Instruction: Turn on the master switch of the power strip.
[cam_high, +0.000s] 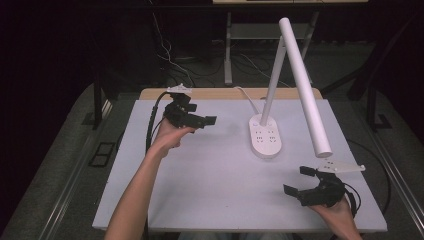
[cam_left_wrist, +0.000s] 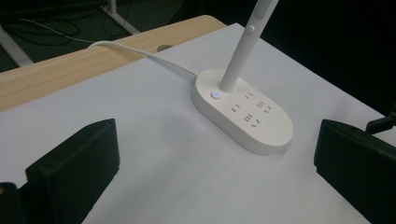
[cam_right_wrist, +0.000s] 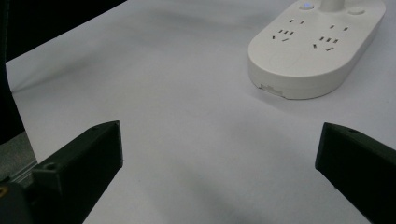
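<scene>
The white desk lamp (cam_high: 265, 136) stands on the table (cam_high: 200, 175) between the wide-open left gripper (cam_high: 202, 120) and right gripper (cam_high: 297, 181); its oval base runs front to back, head slanting toward the right gripper.

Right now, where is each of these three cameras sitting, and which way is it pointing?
High view: fixed above the person's side, looking forward and down on the white table; both forearms show, with the left gripper and right gripper.
Left gripper view: rides the left gripper, looking along its two open black jaws at the lamp base and its cord.
Right gripper view: rides the right gripper, looking low across the table between its open jaws at the base.
All three share the lamp base with its sockets.
</scene>
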